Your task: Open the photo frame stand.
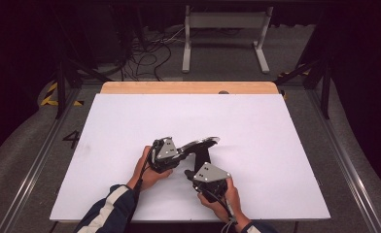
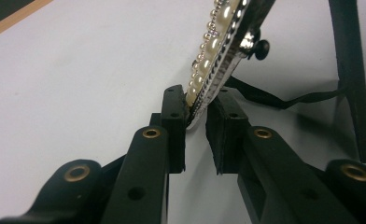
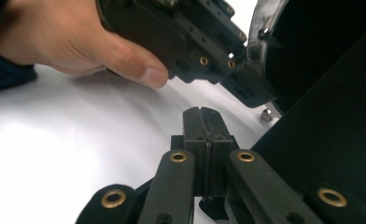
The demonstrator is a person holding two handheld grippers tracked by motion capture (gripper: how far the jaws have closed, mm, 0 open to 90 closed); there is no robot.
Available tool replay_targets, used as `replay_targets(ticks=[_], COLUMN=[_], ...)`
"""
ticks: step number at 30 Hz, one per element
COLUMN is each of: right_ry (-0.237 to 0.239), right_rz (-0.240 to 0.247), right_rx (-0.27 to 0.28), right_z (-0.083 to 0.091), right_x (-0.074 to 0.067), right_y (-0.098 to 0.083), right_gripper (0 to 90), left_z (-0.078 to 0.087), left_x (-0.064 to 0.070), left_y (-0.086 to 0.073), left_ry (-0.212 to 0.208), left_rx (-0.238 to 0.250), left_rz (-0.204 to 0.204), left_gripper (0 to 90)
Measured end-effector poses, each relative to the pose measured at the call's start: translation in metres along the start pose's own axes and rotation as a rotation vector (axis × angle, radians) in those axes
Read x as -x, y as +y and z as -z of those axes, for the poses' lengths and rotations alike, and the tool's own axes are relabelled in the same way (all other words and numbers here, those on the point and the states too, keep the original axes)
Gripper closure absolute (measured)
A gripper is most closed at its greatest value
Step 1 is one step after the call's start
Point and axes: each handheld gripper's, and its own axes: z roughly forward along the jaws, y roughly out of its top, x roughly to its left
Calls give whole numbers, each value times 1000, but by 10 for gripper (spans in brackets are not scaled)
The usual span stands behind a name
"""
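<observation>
Table (image 1: 130, 121): one white-topped table with a bare wooden strip along its far edge; both grippers work near the middle of its near edge.
Shoe (image 1: 200, 143): one black high-heeled shoe with a silvery, pearl-trimmed edge (image 2: 214, 60), held off the tabletop near the middle of the near half. Its long axis runs from the left gripper up and away toward the table's right side; black straps (image 2: 349, 70) hang from it.
Left gripper (image 1: 178, 154): one, in the person's left hand (image 1: 147, 170). Its jaws stand narrow, both pads pressing the shoe's pearl-trimmed edge between them.
Right gripper (image 3: 203, 122): one, in the right hand (image 1: 225, 196), jaws pressed fully together with nothing between them.
Key relation: the shoe lies just above and right of the right gripper's tips, very near but not held by them; the left gripper is the one carrying it. Judged next need: the right jaws must part before taking any hold.
</observation>
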Motion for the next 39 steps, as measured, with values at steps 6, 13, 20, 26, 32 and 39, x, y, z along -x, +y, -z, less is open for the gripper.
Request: replay_targets(ticks=[6,13,20,26,32,39], right_ry=[-74,-121,-82,-81,-71,-69], right_rz=[53,47,11,-3,-41,-67], right_rx=[-47,-92,-115,-122,-123,-122], right_z=[-12,-15,-14,-11,-7,-1], right_x=[-15,-11,-4,-1,3,8], right_y=[-1,-4,-7,-9,-11,-13], right_gripper=[900,900,900,900,900,900], left_z=[1,3,7,7,9,11], left_x=[4,4,4,7,9,11], left_y=[1,1,-1,0,0,0], left_ry=[28,41,31,43,36,30], left_rx=[-19,-35,-41,-49,-53,-55], left_rz=[-17,-28,-31,-44,-43,-52], left_gripper=[787,791,806,805,803,800])
